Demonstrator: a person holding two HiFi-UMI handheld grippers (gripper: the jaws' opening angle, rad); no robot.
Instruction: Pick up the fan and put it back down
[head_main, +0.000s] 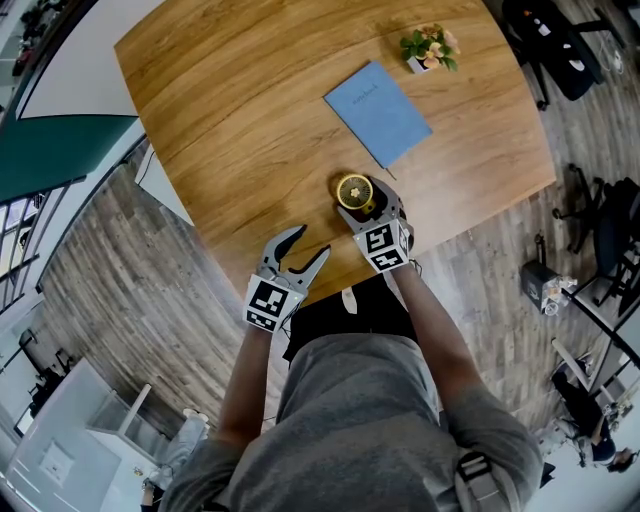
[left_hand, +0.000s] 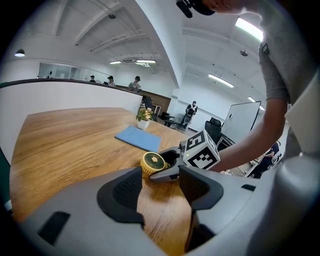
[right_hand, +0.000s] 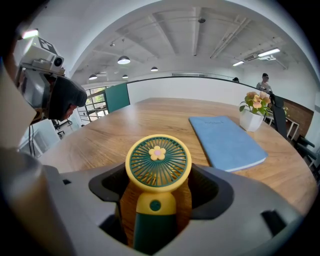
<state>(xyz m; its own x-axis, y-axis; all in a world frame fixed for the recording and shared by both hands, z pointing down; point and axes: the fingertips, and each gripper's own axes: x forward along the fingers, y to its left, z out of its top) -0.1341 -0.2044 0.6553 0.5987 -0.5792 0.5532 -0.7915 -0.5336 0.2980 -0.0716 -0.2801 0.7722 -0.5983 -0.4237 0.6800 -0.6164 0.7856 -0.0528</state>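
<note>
A small yellow fan (head_main: 353, 191) with a dark green grille and handle rests near the front edge of the wooden table (head_main: 240, 120). In the right gripper view the fan (right_hand: 158, 162) faces the camera, and my right gripper (right_hand: 159, 191) has a jaw on either side of it. Bare wood shows between the handle and each pad, so the jaws stand open around it. In the head view my right gripper (head_main: 368, 200) is right at the fan. My left gripper (head_main: 308, 245) hovers open and empty a little to the left. From the left gripper (left_hand: 161, 187) the fan (left_hand: 152, 162) shows beside the right gripper (left_hand: 167, 169).
A blue notebook (head_main: 378, 112) lies beyond the fan, and a small potted plant (head_main: 430, 47) stands at the far right corner. The table's front edge runs just below both grippers. Office chairs and gear stand on the floor to the right.
</note>
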